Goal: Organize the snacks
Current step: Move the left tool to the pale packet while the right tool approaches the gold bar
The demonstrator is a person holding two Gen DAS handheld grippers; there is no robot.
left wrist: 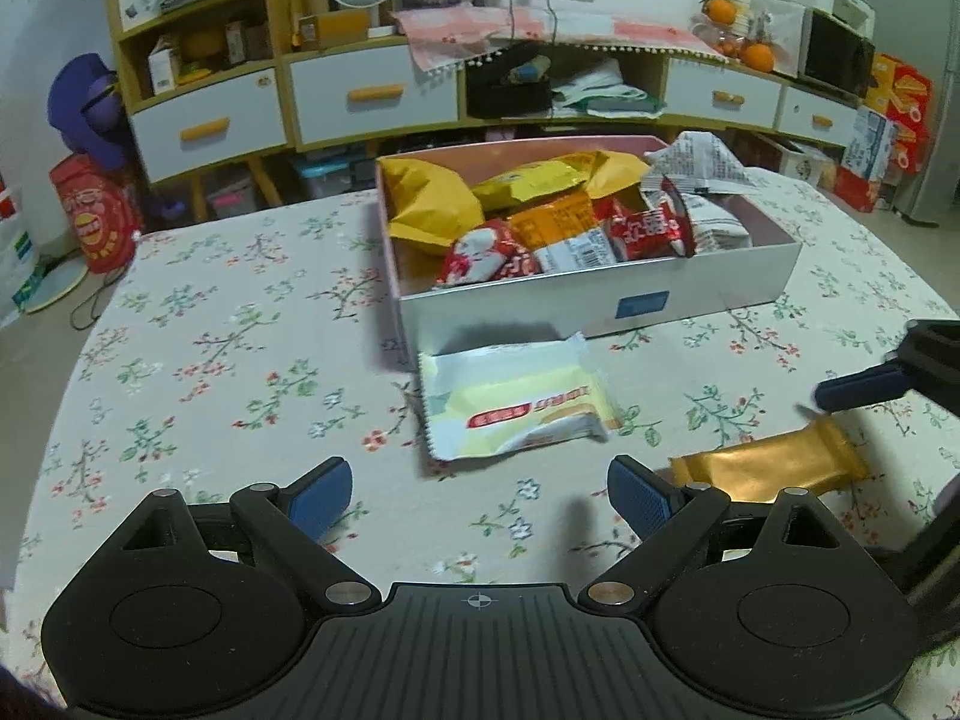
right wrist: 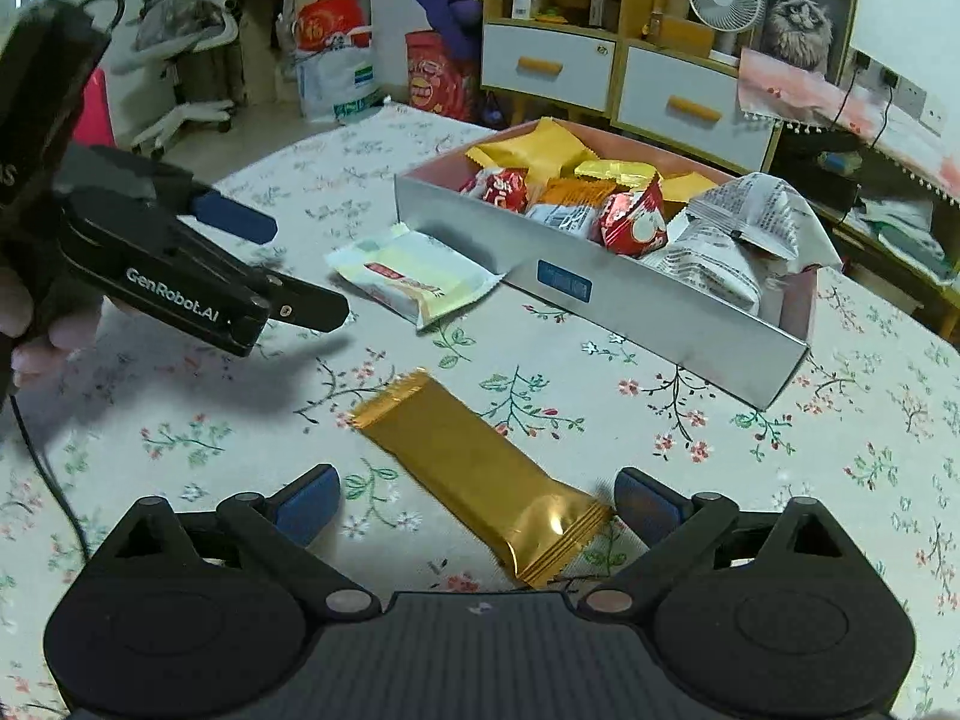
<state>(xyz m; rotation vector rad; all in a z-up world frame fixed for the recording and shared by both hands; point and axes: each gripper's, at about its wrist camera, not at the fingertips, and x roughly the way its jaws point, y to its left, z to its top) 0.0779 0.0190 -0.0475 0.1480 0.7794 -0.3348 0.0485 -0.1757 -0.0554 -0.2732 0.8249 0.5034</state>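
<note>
Two loose packets lie on the floral tablecloth outside the snack box. Left wrist view: left gripper at bottom centre, jaws spread wide, holding nothing; white-and-yellow packet at centre, touching the box's front wall; gold packet at lower right; box at upper centre, filled with yellow, orange, red and white packets. Right wrist view: right gripper at bottom centre, jaws wide apart, empty; gold packet between its fingers, lying diagonally; white-and-yellow packet left of centre; left gripper at left, open.
</note>
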